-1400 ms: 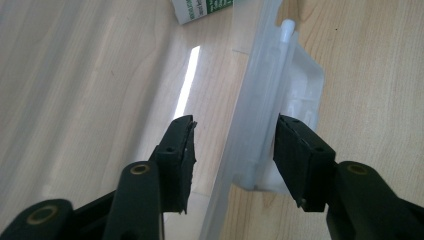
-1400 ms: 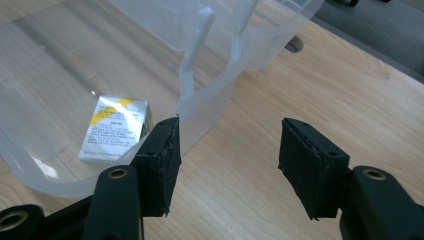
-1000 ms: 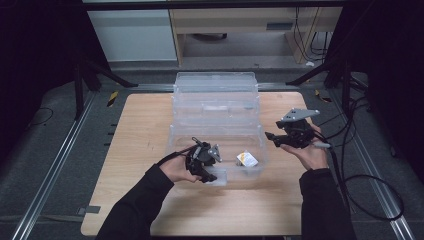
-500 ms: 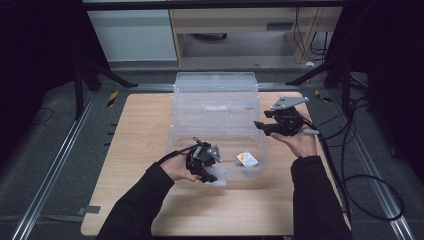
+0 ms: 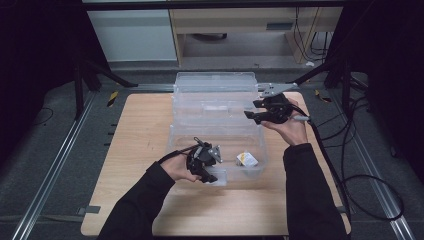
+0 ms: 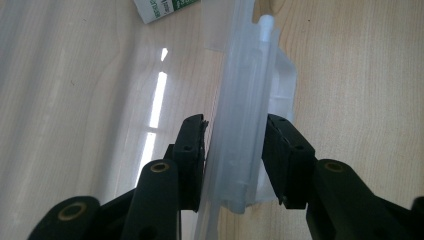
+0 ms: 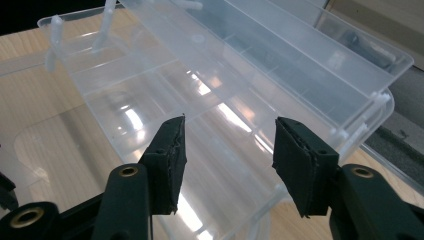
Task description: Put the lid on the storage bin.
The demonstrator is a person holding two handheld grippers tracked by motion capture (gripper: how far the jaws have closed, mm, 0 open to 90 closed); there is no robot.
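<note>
A clear plastic compartment box (image 5: 220, 135) lies open on the wooden table, its lid (image 5: 215, 92) folded back at the far side. A small white and green packet (image 5: 247, 159) rests in its near right compartment. My left gripper (image 5: 212, 175) is shut on the box's front wall (image 6: 240, 115), one pad on each side of the plastic. My right gripper (image 5: 251, 108) hovers at the box's right end, above the hinge line. Its jaws have just been closing, and they stand open over the lid (image 7: 280, 65) with nothing between them (image 7: 227, 150).
The wooden table (image 5: 135, 140) has bare board to the left and in front of the box. Black cables (image 5: 350, 165) trail off the right edge. A shelf unit (image 5: 225, 30) stands beyond the table's far edge.
My right hand has lifted and moved away from me and to the left, from beside the box's base to the lid's right end. The left gripper has kept its place.
</note>
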